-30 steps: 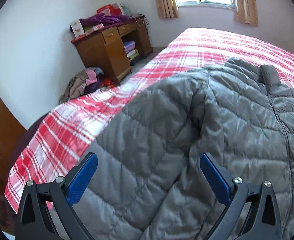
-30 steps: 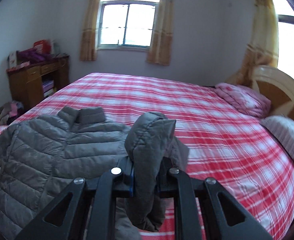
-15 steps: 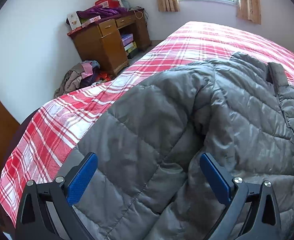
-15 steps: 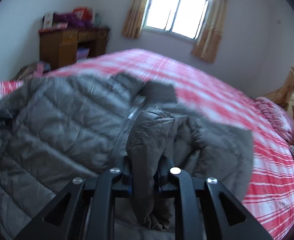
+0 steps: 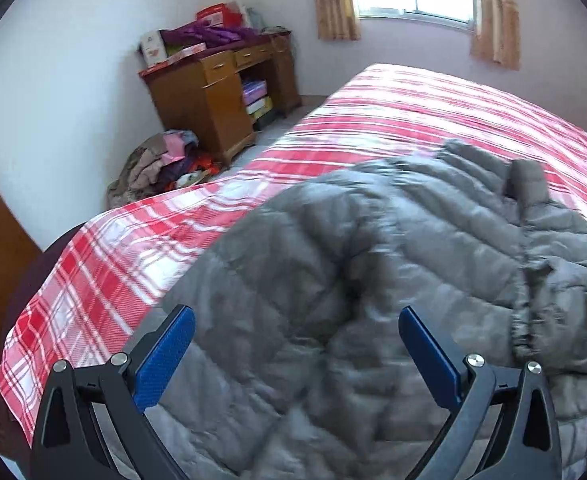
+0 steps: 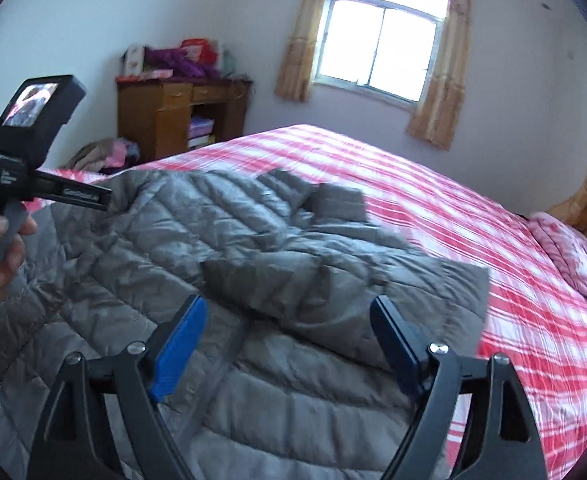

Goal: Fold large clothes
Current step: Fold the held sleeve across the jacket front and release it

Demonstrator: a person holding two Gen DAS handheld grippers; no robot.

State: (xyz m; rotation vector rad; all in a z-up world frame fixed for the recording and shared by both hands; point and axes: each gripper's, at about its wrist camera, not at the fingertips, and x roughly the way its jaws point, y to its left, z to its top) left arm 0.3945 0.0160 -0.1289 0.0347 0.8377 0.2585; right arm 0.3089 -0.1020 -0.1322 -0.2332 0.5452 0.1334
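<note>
Right wrist view: grey puffer jacket (image 6: 221, 264) lies on the plaid bed (image 6: 473, 216), sleeve (image 6: 333, 280) folded across its chest, directly ahead of right gripper (image 6: 287, 340), whose jaws have just opened, empty. Left gripper (image 5: 295, 354) hovers wide over the jacket's opposite side.

No legible text, label or number anywhere.

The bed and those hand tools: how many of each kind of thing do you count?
Grey jacket: 1
Red checked bedspread: 1
Pink pillow: 1
Grippers, left gripper and right gripper, both open: 2
Total: 5
</note>
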